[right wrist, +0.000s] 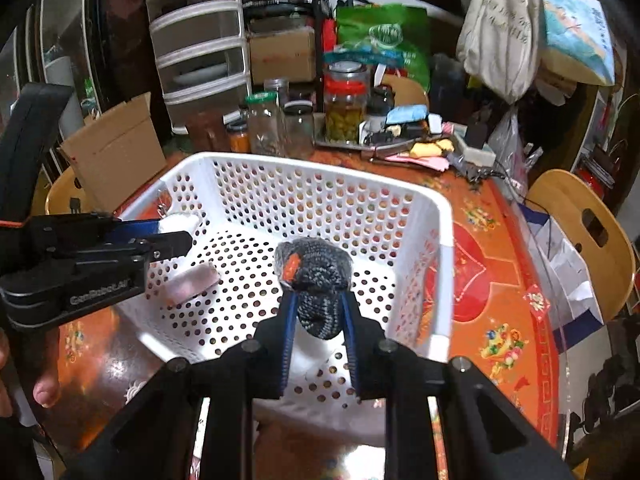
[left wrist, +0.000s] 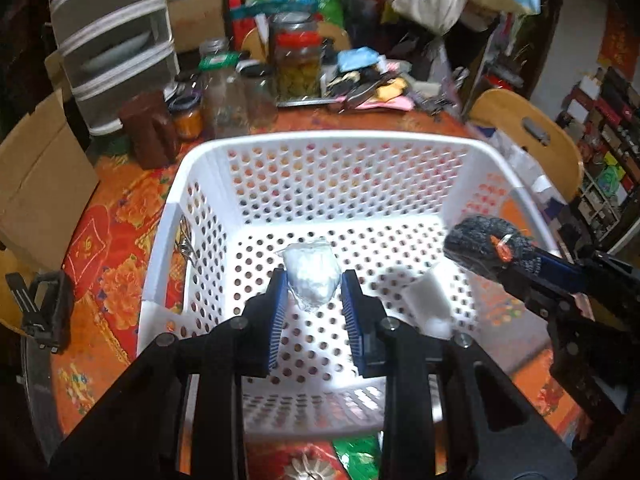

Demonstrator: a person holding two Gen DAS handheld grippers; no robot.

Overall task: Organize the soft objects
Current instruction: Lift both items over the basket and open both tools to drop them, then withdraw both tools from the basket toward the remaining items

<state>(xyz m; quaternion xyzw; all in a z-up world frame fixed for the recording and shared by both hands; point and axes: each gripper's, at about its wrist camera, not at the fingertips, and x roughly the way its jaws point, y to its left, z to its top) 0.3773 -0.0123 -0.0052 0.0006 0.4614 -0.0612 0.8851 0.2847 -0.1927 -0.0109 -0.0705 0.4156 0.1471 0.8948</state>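
Observation:
A white perforated basket (left wrist: pixel 320 140) stands on the orange floral table; it also shows in the right wrist view (right wrist: pixel 312 168). My left gripper (left wrist: pixel 314 282) is shut on a white soft bundle in clear wrap (left wrist: pixel 312 278), held over the basket's inside. My right gripper (right wrist: pixel 316 304) is shut on a dark grey knitted item with an orange tag (right wrist: pixel 316 280), held above the basket; in the left wrist view it (left wrist: pixel 486 246) hangs over the right rim. A pale folded soft item (right wrist: pixel 192 282) lies on the basket floor, also seen in the left wrist view (left wrist: pixel 428 300).
Glass jars (left wrist: pixel 256 96) and clutter crowd the table's far side. A cardboard box (left wrist: pixel 36 188) stands at the left. A wooden chair (right wrist: pixel 588 232) sits at the right. A grey drawer unit (right wrist: pixel 200 40) stands behind.

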